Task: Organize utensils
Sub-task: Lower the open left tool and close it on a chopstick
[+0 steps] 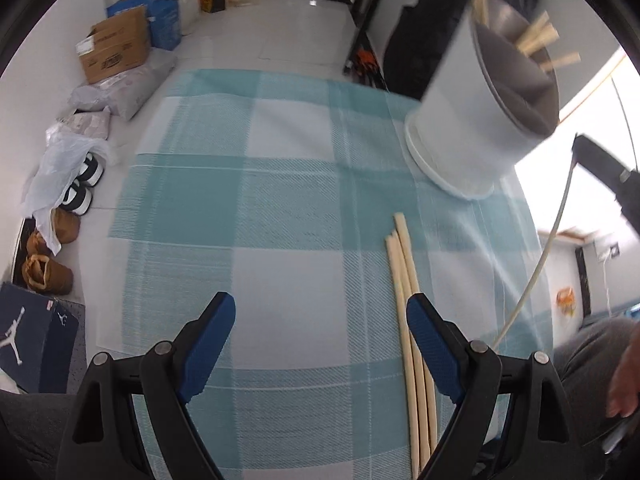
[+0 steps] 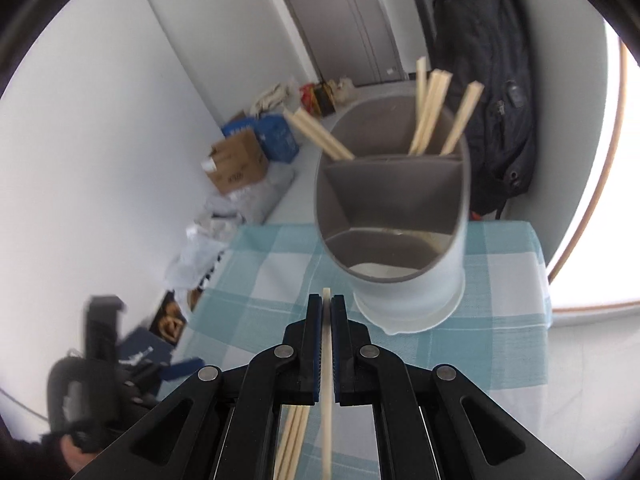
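Observation:
A grey round utensil holder (image 2: 404,248) with inner dividers stands on the checked cloth; several wooden chopsticks (image 2: 430,110) stick out of its far compartments. It also shows in the left wrist view (image 1: 480,108). My right gripper (image 2: 327,308) is shut on one pale chopstick (image 2: 327,392), held just short of the holder's near side. My left gripper (image 1: 320,320) is open and empty above the cloth. Three loose chopsticks (image 1: 408,304) lie on the cloth by its right finger, and show in the right wrist view (image 2: 294,440).
The teal and white checked cloth (image 1: 240,220) covers the table. Boxes, bags and shoes (image 1: 116,48) line the floor at the left. A black backpack (image 2: 488,92) hangs behind the holder. The other gripper (image 2: 100,364) shows at lower left.

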Demonstrator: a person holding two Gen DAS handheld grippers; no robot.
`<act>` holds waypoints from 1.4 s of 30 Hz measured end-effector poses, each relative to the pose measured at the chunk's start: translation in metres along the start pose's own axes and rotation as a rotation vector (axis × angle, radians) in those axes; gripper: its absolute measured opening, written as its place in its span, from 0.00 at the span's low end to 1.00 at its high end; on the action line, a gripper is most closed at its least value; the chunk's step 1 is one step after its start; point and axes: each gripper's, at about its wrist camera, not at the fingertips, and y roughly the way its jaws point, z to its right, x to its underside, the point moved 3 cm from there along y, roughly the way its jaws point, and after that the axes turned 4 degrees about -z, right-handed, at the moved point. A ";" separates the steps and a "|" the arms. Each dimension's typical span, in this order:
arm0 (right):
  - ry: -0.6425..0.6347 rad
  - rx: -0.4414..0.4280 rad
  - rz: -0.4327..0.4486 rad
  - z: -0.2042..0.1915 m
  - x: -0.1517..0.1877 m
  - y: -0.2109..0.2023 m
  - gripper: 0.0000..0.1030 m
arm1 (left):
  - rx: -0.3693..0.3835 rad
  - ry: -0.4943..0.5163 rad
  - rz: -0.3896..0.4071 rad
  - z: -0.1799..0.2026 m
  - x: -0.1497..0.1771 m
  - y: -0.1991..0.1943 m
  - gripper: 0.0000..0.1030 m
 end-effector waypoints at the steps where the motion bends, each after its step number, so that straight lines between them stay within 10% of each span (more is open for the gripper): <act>1: 0.019 -0.024 0.018 0.005 0.001 -0.008 0.03 | -0.016 0.022 -0.010 0.006 0.002 0.003 0.82; 30: 0.075 -0.124 0.121 0.033 0.012 -0.027 0.03 | -0.240 0.112 -0.090 0.029 -0.015 0.032 0.82; 35: 0.054 -0.119 0.143 0.030 0.011 -0.033 0.03 | -0.174 0.127 -0.093 0.038 -0.019 0.034 0.62; 42: 0.070 -0.114 0.126 0.034 0.013 -0.032 0.03 | -0.112 0.188 -0.077 0.051 -0.027 0.034 0.08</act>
